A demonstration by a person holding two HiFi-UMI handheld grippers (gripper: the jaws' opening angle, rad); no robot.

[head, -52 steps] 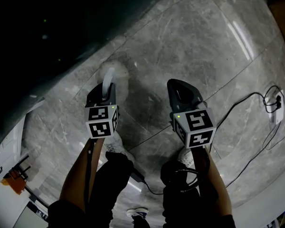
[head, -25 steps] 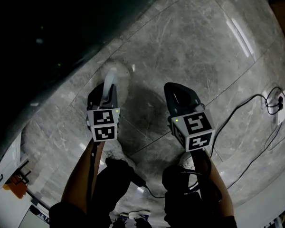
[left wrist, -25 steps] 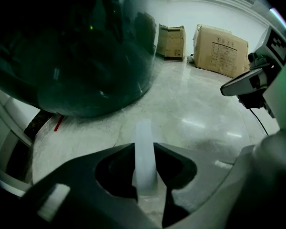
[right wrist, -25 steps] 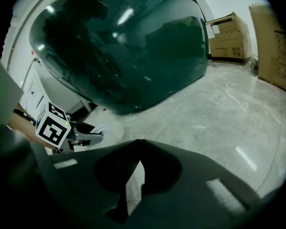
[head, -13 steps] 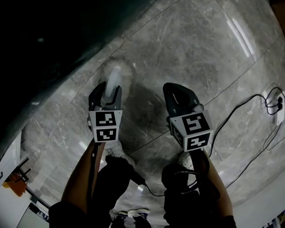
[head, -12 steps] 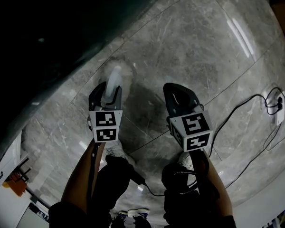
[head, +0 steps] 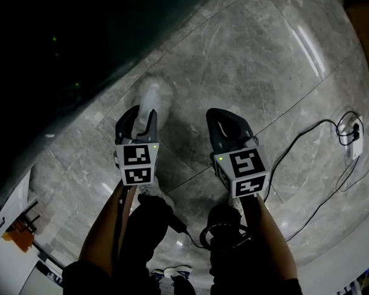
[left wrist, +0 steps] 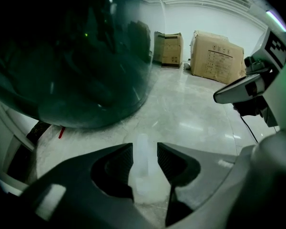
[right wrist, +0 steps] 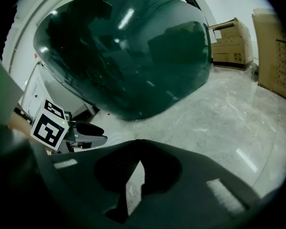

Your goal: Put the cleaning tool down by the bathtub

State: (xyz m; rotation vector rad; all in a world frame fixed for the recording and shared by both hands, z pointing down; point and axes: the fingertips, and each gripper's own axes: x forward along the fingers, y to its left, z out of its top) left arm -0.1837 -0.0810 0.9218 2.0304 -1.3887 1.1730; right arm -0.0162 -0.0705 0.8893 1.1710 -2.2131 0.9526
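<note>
The cleaning tool [head: 152,97] is a whitish pad with an upright handle, and its head rests on the grey marble floor just beside the dark green bathtub [head: 80,29]. My left gripper [head: 138,110] is shut on the handle. In the left gripper view the pale handle [left wrist: 142,168] stands between the jaws of the left gripper [left wrist: 144,147], with the tub [left wrist: 71,66] close ahead. My right gripper [head: 220,114] hovers to the right of the tool, shut and empty. In its own view the right gripper [right wrist: 138,144] has its jaws meeting at the tip and faces the tub [right wrist: 128,56].
A black cable runs across the floor to a white socket [head: 353,134] at the right. Cardboard boxes [left wrist: 217,56] stand against the far wall. White furniture [head: 6,214] sits at the lower left. The person's legs and shoes are below the grippers.
Both grippers have drifted slightly; the right one moved a little left and toward me. The left gripper lowered the tool so that its head sits on the floor by the tub.
</note>
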